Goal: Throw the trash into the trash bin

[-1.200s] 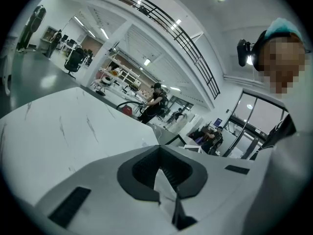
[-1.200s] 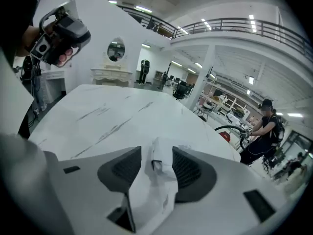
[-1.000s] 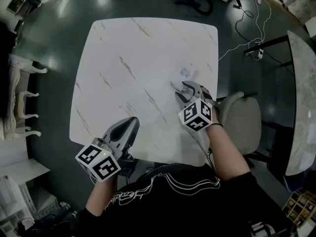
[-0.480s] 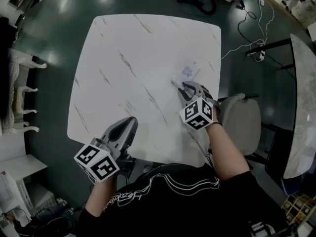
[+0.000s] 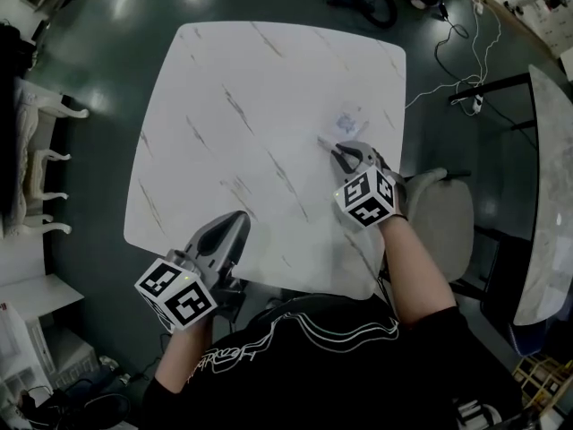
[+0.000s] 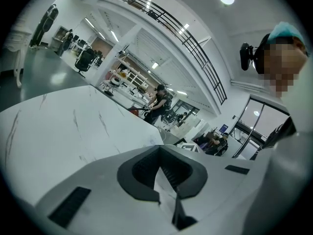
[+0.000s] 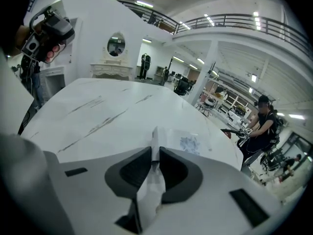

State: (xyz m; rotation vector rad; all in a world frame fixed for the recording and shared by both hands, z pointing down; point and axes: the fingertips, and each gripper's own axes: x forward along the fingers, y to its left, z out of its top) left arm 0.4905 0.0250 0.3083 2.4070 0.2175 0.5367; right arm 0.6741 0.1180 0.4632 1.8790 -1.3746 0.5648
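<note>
The trash is a crumpled white paper (image 5: 349,119) with a bluish print, lying on the white marble table (image 5: 251,97) near its right edge. My right gripper (image 5: 343,153) sits at the paper's near edge. In the right gripper view a raised fold of the paper (image 7: 188,142) stands pinched between the dark pads (image 7: 132,170) of the right gripper (image 7: 155,153). Its jaws have just been closing and now press on that fold. My left gripper (image 5: 237,224) hovers over the table's front left edge, shut and empty (image 6: 159,153). No trash bin shows in any view.
A padded grey chair (image 5: 440,215) stands just right of the table, beside my right arm. Cables (image 5: 452,52) trail over the dark floor beyond it. Another marble tabletop (image 5: 548,195) runs along the right edge. White furniture (image 5: 36,164) lines the left side.
The right gripper's jaws have narrowed onto the near edge of the paper, which now stands up between them. The left gripper has stayed where it was.
</note>
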